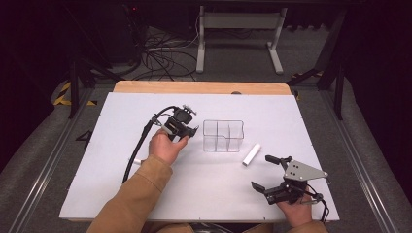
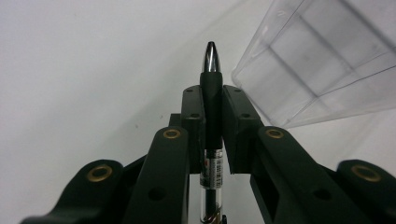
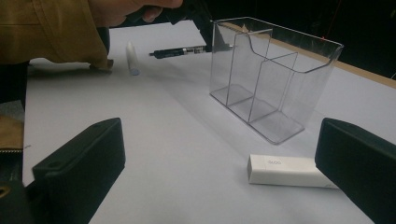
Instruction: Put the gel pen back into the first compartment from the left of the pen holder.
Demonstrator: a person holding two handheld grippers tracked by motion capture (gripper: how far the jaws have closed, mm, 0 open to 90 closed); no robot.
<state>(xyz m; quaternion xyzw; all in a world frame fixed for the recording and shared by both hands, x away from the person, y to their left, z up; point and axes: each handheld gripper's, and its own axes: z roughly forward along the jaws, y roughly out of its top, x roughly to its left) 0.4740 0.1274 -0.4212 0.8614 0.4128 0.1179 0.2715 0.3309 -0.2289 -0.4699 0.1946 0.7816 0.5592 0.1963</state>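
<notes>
- Desk (image 1: 204,194): white sheet over a wood top, a strip of wood showing along the far edge. Everything sat in the middle band, within reach of both hands.
- Clear organizer (image 1: 223,136): upright, near desk centre, a little toward the far edge. Divided into compartments, all looked empty; open top up, so probably the drop target.
- Left tool (image 1: 187,130): just left of the organizer, jaws pressed together on a pen (image 2: 212,98), clamping the black grip section. Metal tip stuck out past the jaws toward the organizer wall, barrel trailing back, probably lined up to feed the pen in.
- Right tool (image 1: 270,174): near the desk's near-right corner, jaws spread wide, holding nothing. Looked parked, or staged for the eraser.
- White eraser (image 1: 251,154): flat on the desk, just right of the organizer, between it and the right tool.
- Small white cylinder (image 3: 132,58): lying by the left sleeve, left of centre; can't tell what it was.
</notes>
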